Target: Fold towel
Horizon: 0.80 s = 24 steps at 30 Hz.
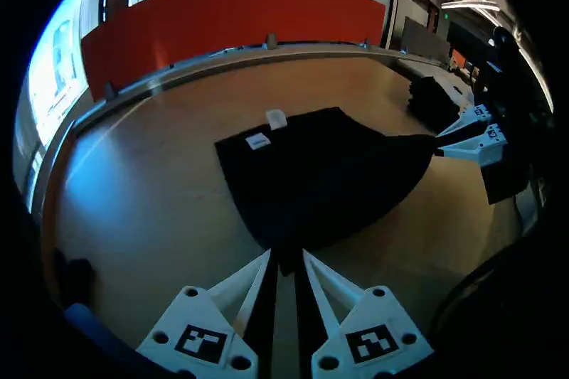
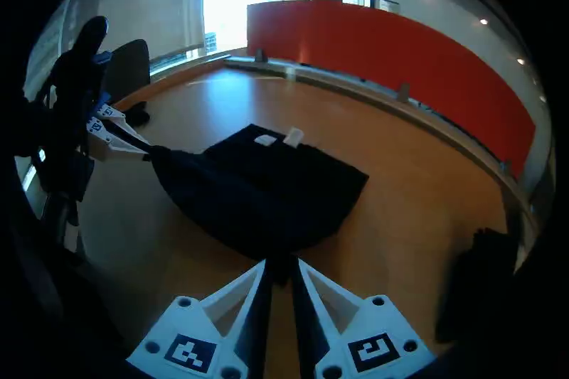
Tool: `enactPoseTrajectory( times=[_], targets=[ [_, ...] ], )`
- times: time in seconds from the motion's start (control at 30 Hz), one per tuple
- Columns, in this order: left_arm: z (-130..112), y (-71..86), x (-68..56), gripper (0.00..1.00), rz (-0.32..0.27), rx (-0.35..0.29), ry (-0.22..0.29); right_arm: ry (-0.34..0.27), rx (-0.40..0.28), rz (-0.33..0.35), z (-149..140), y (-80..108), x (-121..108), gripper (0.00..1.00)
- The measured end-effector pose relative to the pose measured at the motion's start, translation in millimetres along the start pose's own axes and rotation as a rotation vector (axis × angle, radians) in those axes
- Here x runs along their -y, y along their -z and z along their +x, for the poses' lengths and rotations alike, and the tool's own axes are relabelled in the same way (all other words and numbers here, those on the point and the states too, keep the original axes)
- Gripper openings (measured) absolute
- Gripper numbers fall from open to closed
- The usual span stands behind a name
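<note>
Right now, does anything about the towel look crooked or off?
Nothing stands out. The left gripper and right gripper each pinch a corner of the black towel, which sags between them; its white tags lie at the far edge.

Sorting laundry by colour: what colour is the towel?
The towel is black, clearest in the left gripper view.

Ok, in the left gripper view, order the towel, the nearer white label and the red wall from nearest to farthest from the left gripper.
1. Towel: straight ahead, its near corner pinched in the left gripper.
2. Nearer white label: on the towel's far left part.
3. Red wall: at the back, beyond the table.
</note>
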<state>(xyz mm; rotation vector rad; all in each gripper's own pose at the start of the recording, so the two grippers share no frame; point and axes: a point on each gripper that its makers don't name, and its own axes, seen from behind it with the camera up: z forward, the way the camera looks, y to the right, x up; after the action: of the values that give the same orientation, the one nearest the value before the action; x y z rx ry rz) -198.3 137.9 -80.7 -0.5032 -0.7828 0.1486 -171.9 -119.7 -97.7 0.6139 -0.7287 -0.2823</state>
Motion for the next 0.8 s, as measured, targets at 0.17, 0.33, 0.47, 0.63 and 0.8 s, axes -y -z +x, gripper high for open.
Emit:
enactPoseTrajectory(
  times=[0.17, 0.33, 0.47, 0.63, 0.8],
  targets=[
    [15.1, 18.9, -2.4, 0.15, -0.001, -0.013, -0.006, 0.008, 0.0, 0.008, 12.2, 15.0, 1.7, 0.17],
    [24.4, 36.1, -7.3, 0.15, -0.008, -0.017, -0.004, 0.008, -0.002, 0.016, 23.7, 30.4, 3.7, 0.17],
    [28.7, 47.9, -11.8, 0.15, -0.016, -0.016, 0.001, 0.004, -0.005, 0.022, 29.9, 41.9, 5.7, 0.17],
    [32.0, 59.3, -15.6, 0.15, -0.024, -0.019, 0.002, 0.002, -0.008, 0.032, 33.8, 54.9, 10.0, 0.17],
    [32.8, 67.1, -18.5, 0.15, -0.032, -0.016, 0.006, 0.001, -0.007, 0.041, 34.3, 63.7, 13.9, 0.17]
  ],
)
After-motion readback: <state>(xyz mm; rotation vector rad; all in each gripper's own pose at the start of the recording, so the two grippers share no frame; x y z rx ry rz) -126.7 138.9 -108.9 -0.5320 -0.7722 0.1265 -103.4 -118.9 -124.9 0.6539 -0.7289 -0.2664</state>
